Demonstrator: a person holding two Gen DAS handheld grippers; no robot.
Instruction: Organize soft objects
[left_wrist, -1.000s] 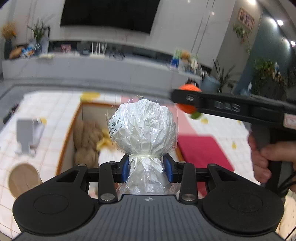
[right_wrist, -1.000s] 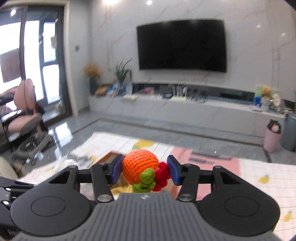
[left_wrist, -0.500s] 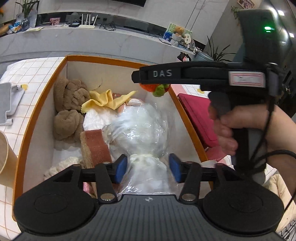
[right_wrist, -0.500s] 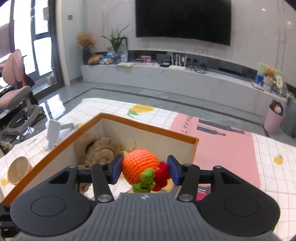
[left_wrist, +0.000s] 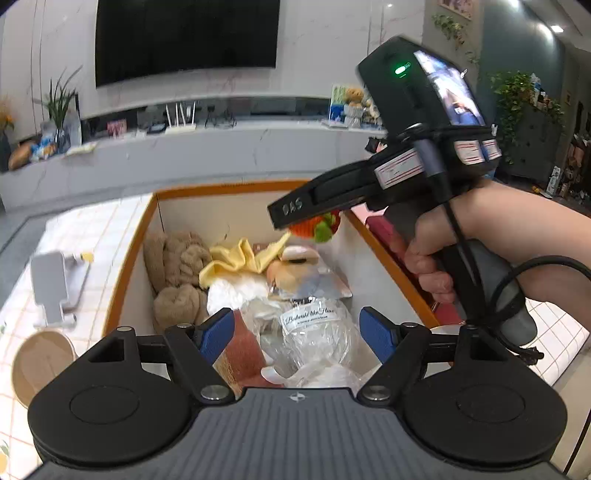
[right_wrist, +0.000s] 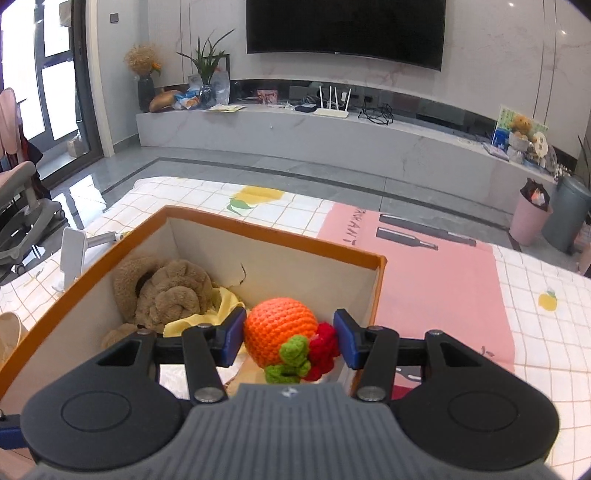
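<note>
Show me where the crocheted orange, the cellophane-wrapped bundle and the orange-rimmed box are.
crocheted orange (right_wrist: 279, 334): right wrist view, on its knitted orange body.
cellophane-wrapped bundle (left_wrist: 317, 336): left wrist view, on the crinkled wrap below its label.
orange-rimmed box (right_wrist: 273, 234): right wrist view, on its far rim.

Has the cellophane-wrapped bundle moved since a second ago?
Yes. The cellophane bundle went down into the orange-rimmed box, between the opening left gripper fingers.

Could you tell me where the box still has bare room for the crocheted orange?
Free: the far right corner of the box, between the yellow cloth and the right wall, under the crocheted orange. Crowded: brown plush fills the left; the wrapped bundle fills the near middle.
</note>
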